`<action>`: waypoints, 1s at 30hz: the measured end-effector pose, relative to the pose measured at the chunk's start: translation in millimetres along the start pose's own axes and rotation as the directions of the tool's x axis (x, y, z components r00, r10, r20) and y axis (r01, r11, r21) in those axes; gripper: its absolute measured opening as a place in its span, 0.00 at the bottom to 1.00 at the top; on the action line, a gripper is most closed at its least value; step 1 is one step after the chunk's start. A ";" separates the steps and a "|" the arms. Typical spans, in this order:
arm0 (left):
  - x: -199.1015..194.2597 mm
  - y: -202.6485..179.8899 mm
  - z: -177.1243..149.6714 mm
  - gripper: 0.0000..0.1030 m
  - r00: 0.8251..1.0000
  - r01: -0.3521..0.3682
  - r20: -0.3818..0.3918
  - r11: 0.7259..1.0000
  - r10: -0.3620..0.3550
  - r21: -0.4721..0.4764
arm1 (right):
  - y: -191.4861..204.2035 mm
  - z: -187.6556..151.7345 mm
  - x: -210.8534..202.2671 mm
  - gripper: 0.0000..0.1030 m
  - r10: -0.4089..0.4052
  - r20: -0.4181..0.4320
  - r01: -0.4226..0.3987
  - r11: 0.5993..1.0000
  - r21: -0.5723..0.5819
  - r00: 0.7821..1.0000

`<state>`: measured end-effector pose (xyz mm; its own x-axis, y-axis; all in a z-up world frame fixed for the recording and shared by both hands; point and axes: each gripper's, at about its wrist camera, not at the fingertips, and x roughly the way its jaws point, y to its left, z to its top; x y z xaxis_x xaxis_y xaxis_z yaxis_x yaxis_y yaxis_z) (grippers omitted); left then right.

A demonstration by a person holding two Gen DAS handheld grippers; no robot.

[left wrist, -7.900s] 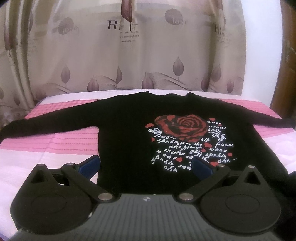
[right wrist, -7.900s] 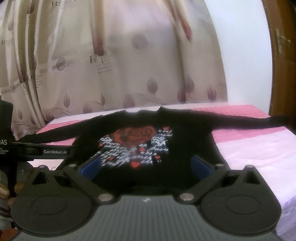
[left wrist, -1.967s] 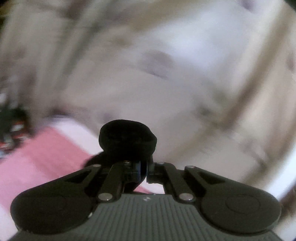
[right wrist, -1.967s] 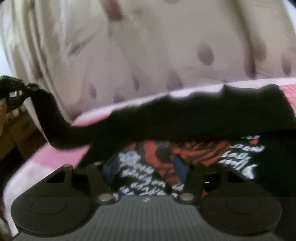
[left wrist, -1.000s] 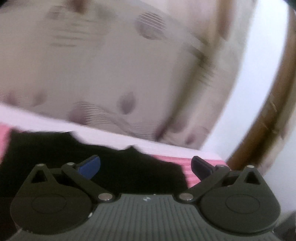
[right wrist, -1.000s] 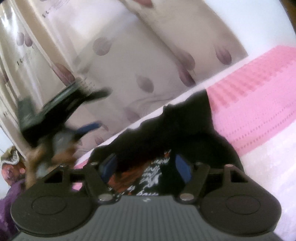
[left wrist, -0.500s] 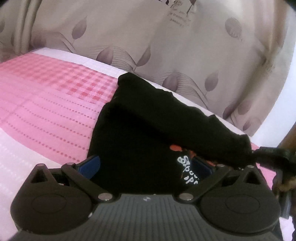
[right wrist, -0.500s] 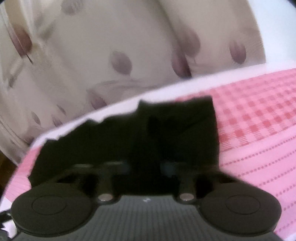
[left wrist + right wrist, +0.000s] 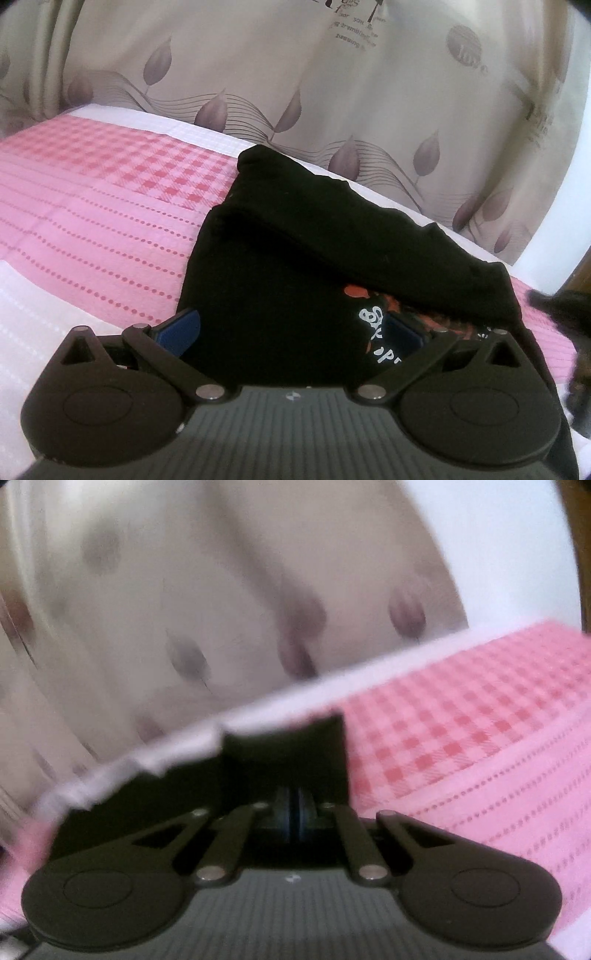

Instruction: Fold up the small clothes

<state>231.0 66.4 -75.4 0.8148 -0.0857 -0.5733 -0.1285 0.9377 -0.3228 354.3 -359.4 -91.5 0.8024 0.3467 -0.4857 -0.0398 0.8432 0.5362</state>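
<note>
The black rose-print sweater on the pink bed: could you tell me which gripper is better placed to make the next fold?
Probably the right gripper: its jaws look shut on the black rose-print sweater. The left gripper stands open over it, gripping nothing.

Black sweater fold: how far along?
Done: one sleeve lies folded across the black sweater, partly covering the rose print. In hand: right gripper just closed on dark fabric; the picture is blurred. Left gripper is open over the body. Left: the body fold; the other sleeve can't be seen.
</note>
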 end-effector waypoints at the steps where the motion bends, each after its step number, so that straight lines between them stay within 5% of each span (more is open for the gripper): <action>1: -0.4 -0.2 1.1 1.00 1.000 0.007 -0.010 1.000 -0.007 0.007 | -1.0 0.7 -14.7 0.07 0.016 -0.023 -0.016 1.000 0.001 1.000; 4: -14.8 -0.6 8.1 0.99 0.998 0.050 -0.051 0.997 -0.046 0.067 | -7.9 -12.7 -72.1 0.30 0.087 -0.146 -0.094 0.995 -0.039 0.986; 6: -35.6 5.2 9.1 1.00 0.996 0.081 -0.045 0.992 -0.077 0.097 | -12.6 -32.9 -115.7 0.80 0.060 -0.186 -0.077 0.993 -0.088 0.981; 10: -80.2 24.6 2.2 1.00 0.995 0.092 -0.046 0.983 -0.086 0.157 | -25.4 -78.8 -194.0 0.84 0.003 -0.226 -0.026 0.995 -0.101 0.974; 13: -108.3 42.0 -10.9 1.00 0.994 0.093 -0.066 0.983 -0.084 0.157 | -23.0 -103.5 -243.0 0.84 0.001 -0.169 -0.011 0.998 -0.058 0.986; 16: -130.7 57.1 -27.3 1.00 0.994 0.089 -0.077 0.988 -0.079 0.128 | 4.2 -129.5 -276.8 0.84 -0.062 -0.086 0.047 0.985 -0.166 0.994; 20: -147.6 69.7 -50.6 1.00 0.992 0.090 -0.096 0.994 -0.084 0.064 | 42.9 -155.6 -285.5 0.81 -0.099 -0.033 0.081 0.932 -0.352 0.995; 22: -152.8 71.8 -61.3 1.00 0.992 0.083 -0.100 0.995 -0.077 0.054 | 52.7 -166.6 -270.6 0.71 -0.180 -0.056 0.141 0.901 -0.410 0.982; 27: -165.3 72.8 -77.6 0.99 0.984 0.131 -0.133 0.987 -0.117 0.097 | 51.3 -173.3 -264.6 0.09 -0.254 -0.012 0.227 0.884 -0.410 0.967; 30: -170.2 69.5 -86.6 0.94 0.980 0.155 -0.151 0.972 -0.129 0.178 | 43.6 -162.8 -281.7 0.06 -0.266 0.083 0.278 0.892 -0.357 0.960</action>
<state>34.4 117.0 -65.4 0.7299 -0.2557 -0.6339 0.1026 0.9579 -0.2682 29.6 -353.4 -43.7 0.8310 0.0748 -0.5513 -0.0253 0.9950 0.0970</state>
